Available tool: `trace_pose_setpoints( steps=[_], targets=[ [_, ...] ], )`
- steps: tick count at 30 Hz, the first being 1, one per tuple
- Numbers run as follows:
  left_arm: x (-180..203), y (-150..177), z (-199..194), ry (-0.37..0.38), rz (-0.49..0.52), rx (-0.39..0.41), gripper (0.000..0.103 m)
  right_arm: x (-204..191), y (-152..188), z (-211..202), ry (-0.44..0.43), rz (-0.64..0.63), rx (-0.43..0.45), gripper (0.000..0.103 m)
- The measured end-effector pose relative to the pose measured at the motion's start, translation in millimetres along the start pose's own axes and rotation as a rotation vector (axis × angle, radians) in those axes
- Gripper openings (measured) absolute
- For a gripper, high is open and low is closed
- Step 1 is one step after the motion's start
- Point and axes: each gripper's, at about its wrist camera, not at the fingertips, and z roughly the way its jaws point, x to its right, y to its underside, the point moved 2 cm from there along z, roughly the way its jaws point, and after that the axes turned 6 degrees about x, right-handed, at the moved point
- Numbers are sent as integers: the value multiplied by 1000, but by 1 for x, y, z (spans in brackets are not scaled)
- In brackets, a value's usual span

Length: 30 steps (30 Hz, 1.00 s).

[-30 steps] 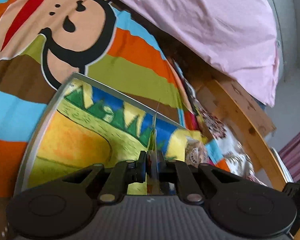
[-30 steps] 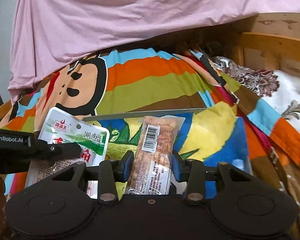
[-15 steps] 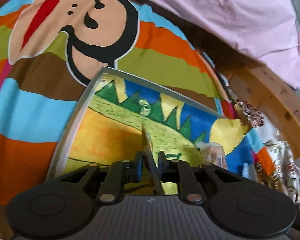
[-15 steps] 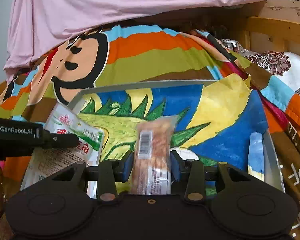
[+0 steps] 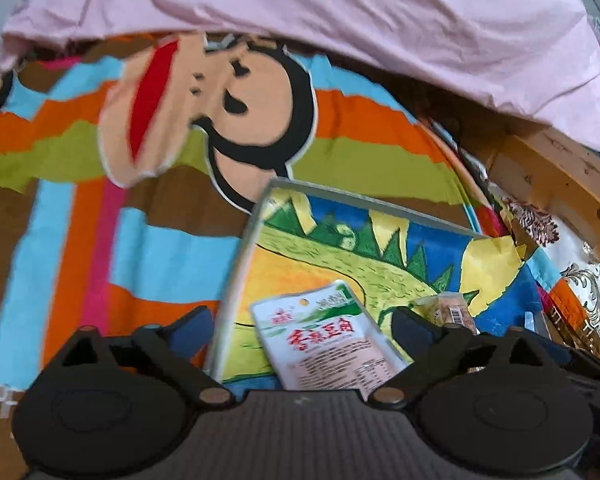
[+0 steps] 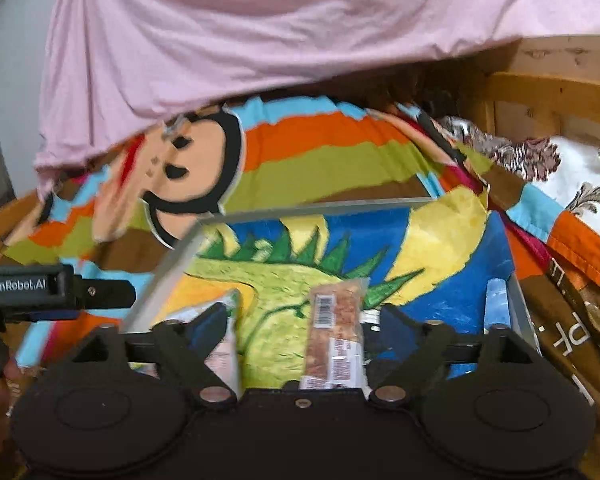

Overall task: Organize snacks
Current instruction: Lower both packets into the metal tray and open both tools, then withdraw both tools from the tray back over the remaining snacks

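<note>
Left gripper [image 5: 302, 326] jaws opening, clear of white snack pouch [image 5: 324, 340] lying flat in tray [image 5: 236, 272]. Right gripper [image 6: 300, 324] likewise opening off snack bar [image 6: 334, 332], dropped alongside for sorting. Beyond: striped blanket [image 5: 360, 128], pink sheet [image 6: 260, 20].

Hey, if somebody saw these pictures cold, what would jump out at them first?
Probably the striped blanket with its big cartoon monkey face, spread under a pink sheet. Next, the tray lined with a bright dinosaur drawing, lying on that blanket. Two snacks lie in it: a white packet between the left gripper's opening jaws and a brown bar between the right gripper's.
</note>
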Motion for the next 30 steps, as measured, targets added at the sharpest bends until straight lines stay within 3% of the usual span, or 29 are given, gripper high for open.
trace_pose_setpoints(
  steps=[3, 9, 17, 26, 30],
  targets=[
    [-4, 1, -26, -12, 9, 35, 102, -10, -7, -30, -19, -16, 44, 102],
    [-7, 10, -75, -2, -6, 73, 102, -34, -15, -90, -41, -74, 93, 102],
    [-20, 38, -137, -5, -16, 105, 102, -55, 1, -154, -31, -127, 96, 102],
    [-23, 69, -179, 9, -28, 73, 102, -69, 13, -203, 29, -147, 63, 102],
    [-15, 83, -184, 36, -46, 14, 102, -69, 10, -229, 74, -136, 26, 102]
  ],
)
